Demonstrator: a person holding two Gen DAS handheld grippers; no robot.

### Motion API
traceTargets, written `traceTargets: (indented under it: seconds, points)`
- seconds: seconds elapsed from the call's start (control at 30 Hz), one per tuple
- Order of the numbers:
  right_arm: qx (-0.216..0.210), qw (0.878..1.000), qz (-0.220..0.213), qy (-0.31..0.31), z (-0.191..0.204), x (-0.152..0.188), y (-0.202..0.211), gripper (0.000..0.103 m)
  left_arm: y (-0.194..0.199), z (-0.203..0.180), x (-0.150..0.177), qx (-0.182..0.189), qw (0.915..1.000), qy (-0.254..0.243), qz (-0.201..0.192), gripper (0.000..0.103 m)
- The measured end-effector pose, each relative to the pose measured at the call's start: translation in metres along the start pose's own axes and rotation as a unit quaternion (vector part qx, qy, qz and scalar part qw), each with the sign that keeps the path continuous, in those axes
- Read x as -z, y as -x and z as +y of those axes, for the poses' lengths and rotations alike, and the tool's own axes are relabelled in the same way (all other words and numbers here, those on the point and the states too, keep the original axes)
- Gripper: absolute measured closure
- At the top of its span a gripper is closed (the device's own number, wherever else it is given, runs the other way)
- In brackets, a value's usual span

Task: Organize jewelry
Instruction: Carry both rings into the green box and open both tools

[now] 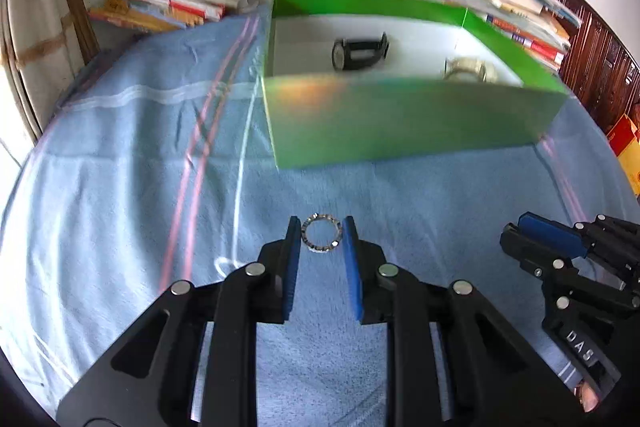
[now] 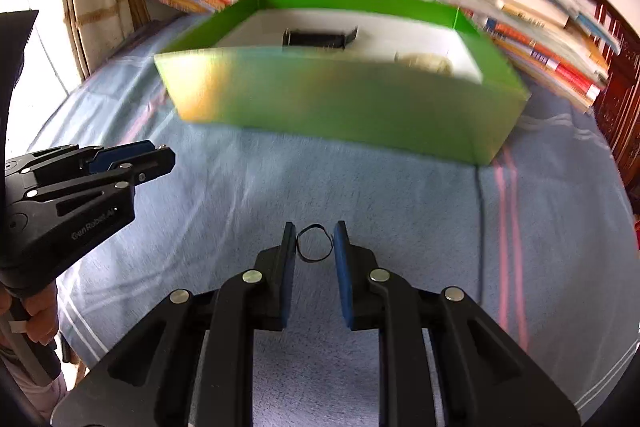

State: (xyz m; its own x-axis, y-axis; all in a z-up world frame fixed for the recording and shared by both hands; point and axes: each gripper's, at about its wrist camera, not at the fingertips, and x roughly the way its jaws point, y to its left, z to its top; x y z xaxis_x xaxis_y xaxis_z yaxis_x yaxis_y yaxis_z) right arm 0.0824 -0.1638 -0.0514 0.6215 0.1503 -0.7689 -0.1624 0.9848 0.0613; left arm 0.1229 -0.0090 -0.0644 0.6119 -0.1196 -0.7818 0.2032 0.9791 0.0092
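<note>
My left gripper (image 1: 322, 235) is shut on a silver sparkly bracelet ring (image 1: 322, 250), pinched between its blue pads above the blue cloth. My right gripper (image 2: 315, 242) is shut on a thin black band (image 2: 314, 259) in the same way. Ahead stands a green box (image 1: 400, 115), open at the top, with a white floor. In it lie a black watch (image 1: 360, 54) and a pale gold watch (image 1: 468, 70). The box also shows in the right wrist view (image 2: 340, 107). Each gripper shows in the other's view, the right (image 1: 510, 233) and the left (image 2: 170, 157).
A blue cloth (image 1: 140, 167) with pink and white stripes covers the surface. Stacks of books (image 1: 168, 3) lie behind the box at left, and more books (image 2: 532, 27) at right. A dark wooden cabinet (image 1: 600, 67) stands at far right.
</note>
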Motion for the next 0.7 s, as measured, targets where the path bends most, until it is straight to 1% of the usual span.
traceTargets:
  seconds: [0.1, 0.2, 0.27, 0.37, 0.47, 0.5, 0.6, 0.7]
  points:
    - [-0.002, 0.999, -0.034, -0.011, -0.008, -0.025, 0.022, 0.083, 0.017, -0.002, -0.020, 0.001, 0.9997, -0.006, -0.023, 0.082]
    - [0.013, 0.997, -0.080, -0.016, -0.016, -0.059, 0.041, 0.083, 0.034, -0.007, -0.051, -0.001, 0.9985, -0.012, -0.054, 0.082]
    - [0.012, 0.996, -0.089, -0.023, -0.021, -0.083, 0.041, 0.083, 0.039, -0.007, -0.072, 0.001, 0.9975, -0.010, -0.069, 0.082]
    - [-0.002, 0.996, -0.082, -0.039, -0.029, -0.112, 0.024, 0.083, 0.029, -0.005, -0.107, 0.005, 0.9977, -0.003, -0.068, 0.082]
    - [-0.007, 0.997, -0.053, -0.053, -0.035, -0.130, -0.007, 0.083, 0.008, -0.001, -0.128, 0.000, 0.9983, 0.002, -0.058, 0.082]
    - [-0.007, 0.997, -0.042, -0.058, -0.038, -0.135, -0.021, 0.083, 0.001, 0.001, -0.131, 0.002, 0.9986, 0.004, -0.053, 0.082]
    - [-0.007, 0.998, -0.022, -0.066, -0.040, -0.139, -0.044, 0.083, -0.022, 0.007, -0.136, 0.011, 0.9993, 0.019, -0.029, 0.082]
    - [-0.005, 0.998, -0.012, -0.066, -0.038, -0.139, -0.057, 0.083, -0.040, 0.009, -0.135, 0.013, 0.9994, 0.029, -0.012, 0.082]
